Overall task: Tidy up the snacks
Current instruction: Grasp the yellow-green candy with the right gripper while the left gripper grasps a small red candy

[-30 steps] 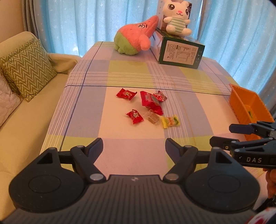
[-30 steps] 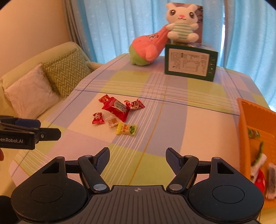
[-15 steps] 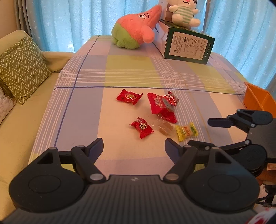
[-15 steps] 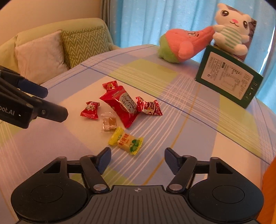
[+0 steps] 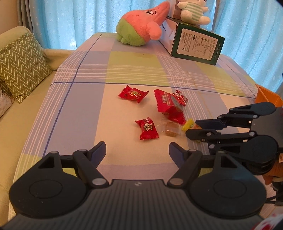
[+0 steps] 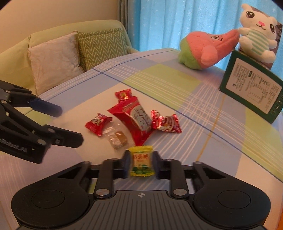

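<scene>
candy (image 6: 141,162) yellow, print unreadable | right gripper (image 6: 140,164) jaws clamped | "Robot.AI" left gripper (image 6: 69,123)

A curtained sitting corner in soft daylight

Pale blue curtains (image 5: 70,23) let diffuse daylight through behind the counter (image 5: 134,67), which wears a checked cloth of lilac, yellow-green and cream. To one side stands a light green sofa (image 6: 16,53) against a cream wall (image 6: 53,12), bearing a green zigzag cushion (image 6: 102,46) and, just beside it, a white textured cushion (image 6: 53,60).
</scene>
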Demonstrator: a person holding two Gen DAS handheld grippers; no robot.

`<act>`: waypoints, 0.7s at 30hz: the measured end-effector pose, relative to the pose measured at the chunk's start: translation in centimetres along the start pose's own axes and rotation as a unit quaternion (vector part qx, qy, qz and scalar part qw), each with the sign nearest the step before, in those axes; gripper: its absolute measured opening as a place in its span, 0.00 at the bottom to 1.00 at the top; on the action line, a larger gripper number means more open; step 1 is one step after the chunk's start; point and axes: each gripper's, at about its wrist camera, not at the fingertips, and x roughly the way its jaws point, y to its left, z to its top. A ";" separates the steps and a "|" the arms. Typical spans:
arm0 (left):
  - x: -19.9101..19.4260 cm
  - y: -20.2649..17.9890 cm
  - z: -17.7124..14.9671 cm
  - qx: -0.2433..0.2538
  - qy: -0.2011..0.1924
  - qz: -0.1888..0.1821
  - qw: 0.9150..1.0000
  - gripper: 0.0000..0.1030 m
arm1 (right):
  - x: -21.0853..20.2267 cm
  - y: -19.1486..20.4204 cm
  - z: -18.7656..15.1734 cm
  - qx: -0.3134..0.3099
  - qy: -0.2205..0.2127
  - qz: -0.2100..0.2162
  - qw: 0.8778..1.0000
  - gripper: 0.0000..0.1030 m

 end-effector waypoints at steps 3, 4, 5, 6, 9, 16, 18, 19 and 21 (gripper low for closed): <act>0.4 0.0 -0.1 -0.004 -0.003 -0.010 1.000 0.73 | -1.0 0.0 -0.3 0.028 -0.005 -0.004 1.000 0.20; 0.6 0.0 -0.1 -0.006 -0.003 -0.013 1.000 0.71 | -1.5 -0.2 -0.5 0.042 -0.008 -0.011 0.999 0.20; 0.8 0.0 -0.1 -0.008 -0.003 -0.017 1.000 0.68 | -1.8 -0.4 -0.7 0.053 -0.011 -0.017 0.998 0.20; 1.1 0.0 0.0 -0.009 -0.003 -0.020 1.000 0.64 | -2.3 -0.8 -0.9 0.070 -0.014 -0.022 0.997 0.20; 1.9 -0.3 0.3 -0.012 -0.009 -0.019 1.000 0.57 | -3.2 -1.9 -1.7 0.110 -0.015 -0.038 0.993 0.20; 3.1 -0.3 1.3 -0.024 -0.034 -0.009 0.999 0.36 | -3.8 -3.1 -2.7 0.143 -0.015 -0.050 0.988 0.20; 3.4 -0.2 1.5 -0.029 -0.038 -0.010 0.999 0.35 | -3.8 -3.1 -2.9 0.145 -0.015 -0.050 0.988 0.20; 3.6 -0.2 1.6 -0.029 -0.040 -0.008 0.999 0.35 | -3.9 -3.1 -2.9 0.145 -0.015 -0.049 0.988 0.20; 3.7 -0.3 1.8 -0.024 -0.040 -0.003 0.999 0.29 | -3.8 -3.1 -3.0 0.146 -0.015 -0.050 0.988 0.20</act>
